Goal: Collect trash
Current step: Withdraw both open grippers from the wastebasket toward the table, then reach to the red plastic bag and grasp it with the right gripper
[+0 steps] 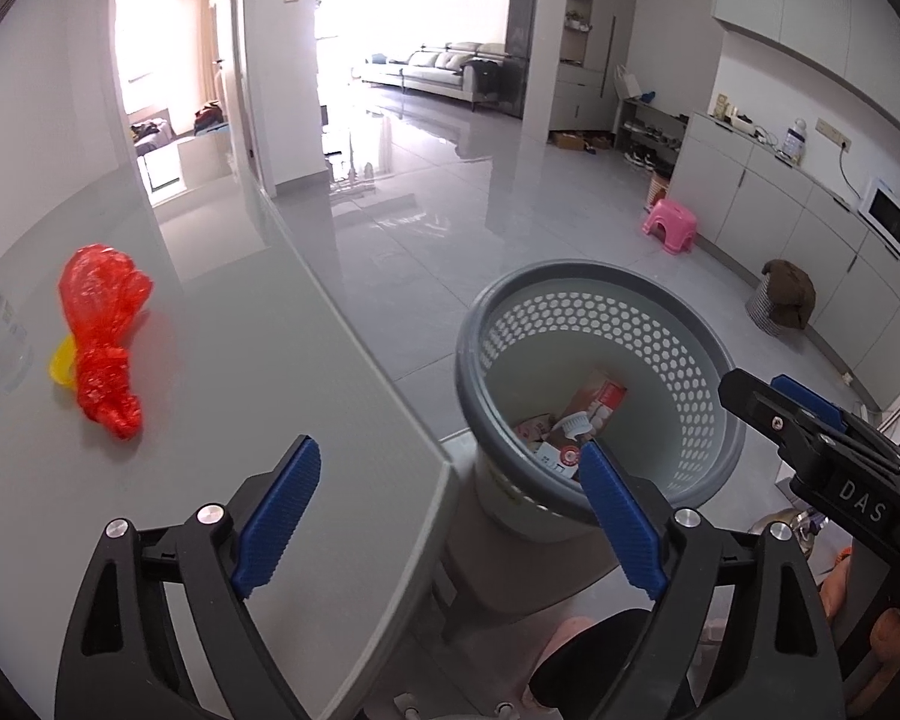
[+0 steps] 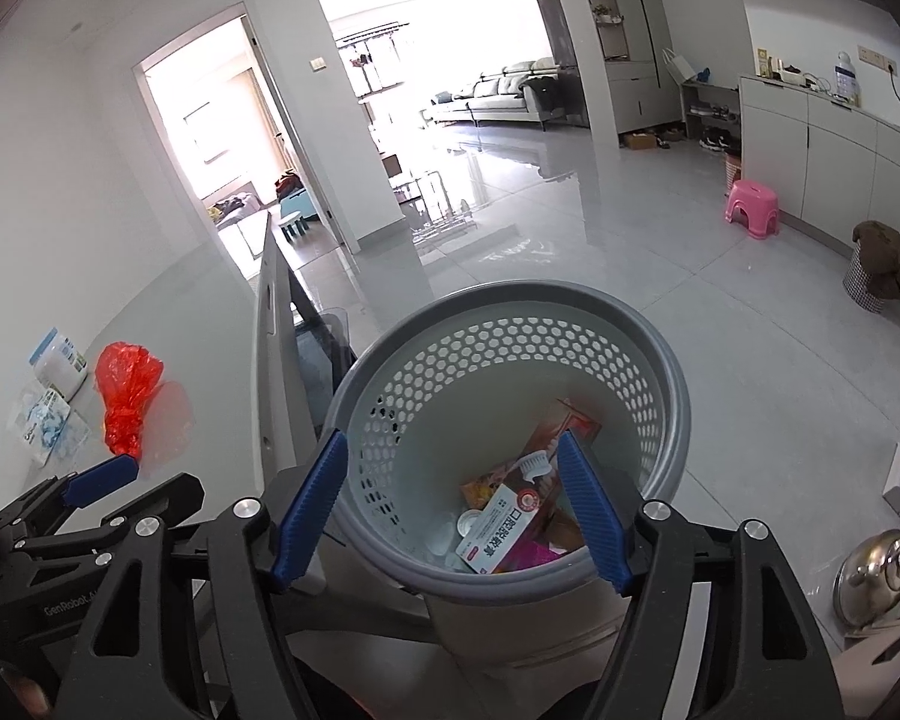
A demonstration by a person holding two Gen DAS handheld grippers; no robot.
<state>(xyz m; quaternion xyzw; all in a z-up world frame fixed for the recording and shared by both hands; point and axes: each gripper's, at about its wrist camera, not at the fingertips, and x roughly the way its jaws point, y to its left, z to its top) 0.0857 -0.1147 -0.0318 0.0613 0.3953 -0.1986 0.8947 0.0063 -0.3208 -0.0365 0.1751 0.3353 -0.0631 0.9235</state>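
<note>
A crumpled red plastic bag [image 1: 105, 333] lies on the grey table [image 1: 258, 396], partly over a yellow piece [image 1: 61, 363]; it also shows in the right wrist view [image 2: 127, 399]. A grey perforated trash basket [image 1: 678, 324] stands on the floor by the table corner and holds a toothpaste box [image 2: 501, 531], a brush and wrappers. My left gripper [image 1: 450, 510] is open and empty above the table's corner, right of the bag. My right gripper [image 2: 459, 507] is open and empty just above the basket's [image 2: 660, 360] near rim.
A white tub [image 2: 60, 363] and a tissue pack [image 2: 48, 426] sit on the table left of the bag. A pink stool [image 1: 669, 225], a covered hamper [image 1: 780, 297] and cabinets stand to the right. A steel pot lid [image 2: 876, 570] lies at the lower right.
</note>
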